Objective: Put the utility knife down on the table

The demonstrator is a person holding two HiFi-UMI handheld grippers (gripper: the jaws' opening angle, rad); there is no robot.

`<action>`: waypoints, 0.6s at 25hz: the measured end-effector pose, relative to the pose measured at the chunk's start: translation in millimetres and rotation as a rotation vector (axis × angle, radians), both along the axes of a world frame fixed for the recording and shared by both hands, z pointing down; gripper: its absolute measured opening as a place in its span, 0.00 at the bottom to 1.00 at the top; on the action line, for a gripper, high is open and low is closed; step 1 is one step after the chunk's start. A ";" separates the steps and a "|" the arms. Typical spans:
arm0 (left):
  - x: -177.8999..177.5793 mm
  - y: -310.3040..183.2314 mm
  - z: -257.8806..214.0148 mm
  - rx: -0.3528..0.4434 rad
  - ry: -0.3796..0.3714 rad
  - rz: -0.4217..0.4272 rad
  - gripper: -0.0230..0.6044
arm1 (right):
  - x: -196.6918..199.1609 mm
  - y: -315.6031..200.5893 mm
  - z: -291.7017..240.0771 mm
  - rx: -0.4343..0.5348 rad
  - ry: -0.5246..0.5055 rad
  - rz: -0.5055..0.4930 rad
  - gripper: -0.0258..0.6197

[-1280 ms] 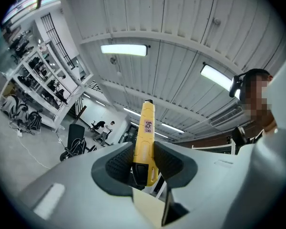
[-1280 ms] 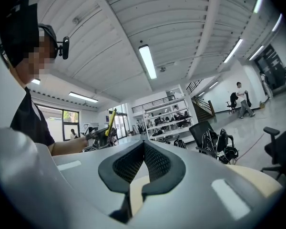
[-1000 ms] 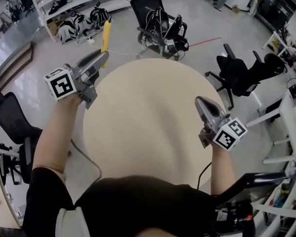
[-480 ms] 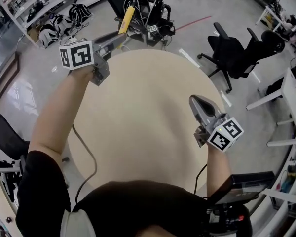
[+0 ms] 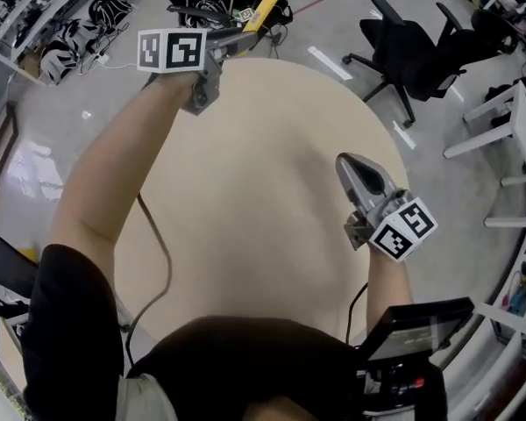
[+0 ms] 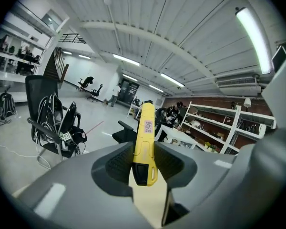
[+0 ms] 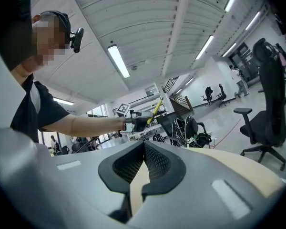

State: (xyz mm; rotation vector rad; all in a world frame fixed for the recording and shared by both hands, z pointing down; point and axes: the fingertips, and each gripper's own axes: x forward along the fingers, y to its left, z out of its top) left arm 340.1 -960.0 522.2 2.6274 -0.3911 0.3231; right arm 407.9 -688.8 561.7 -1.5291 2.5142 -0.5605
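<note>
Yellow utility knife, pinched by the left hand-held gripper, has shifted to upper centre over the counter's far edge; release pending.

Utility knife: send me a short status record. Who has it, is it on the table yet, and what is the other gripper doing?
item: yellow utility knife
held by: left gripper, jaws clamped on the knife's near end, the rest sticking out ahead
on table: no, held in the air near the far edge of the round table
other hand: right gripper, jaws together, nothing between them, over the table's right side
task step: put-down not yet done
</note>
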 end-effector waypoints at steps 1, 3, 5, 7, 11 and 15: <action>14.0 -2.5 15.4 -0.008 -0.026 0.014 0.25 | 5.0 -2.6 4.9 -0.002 0.000 0.003 0.06; 38.9 -5.7 48.2 -0.024 -0.085 0.043 0.25 | 13.1 -8.1 13.7 -0.005 0.003 0.007 0.06; 62.6 -7.9 81.9 -0.041 -0.146 0.067 0.25 | 23.4 -13.8 21.8 -0.008 0.001 0.013 0.06; 90.3 -11.1 115.4 -0.051 -0.205 0.080 0.25 | 41.8 -20.5 31.7 -0.012 -0.007 0.022 0.06; 124.7 -7.4 180.9 -0.054 -0.333 0.102 0.25 | 58.7 -21.6 59.7 -0.018 -0.032 0.040 0.06; 132.9 0.2 226.8 -0.070 -0.425 0.113 0.25 | 53.3 -13.7 80.7 -0.032 -0.049 0.058 0.06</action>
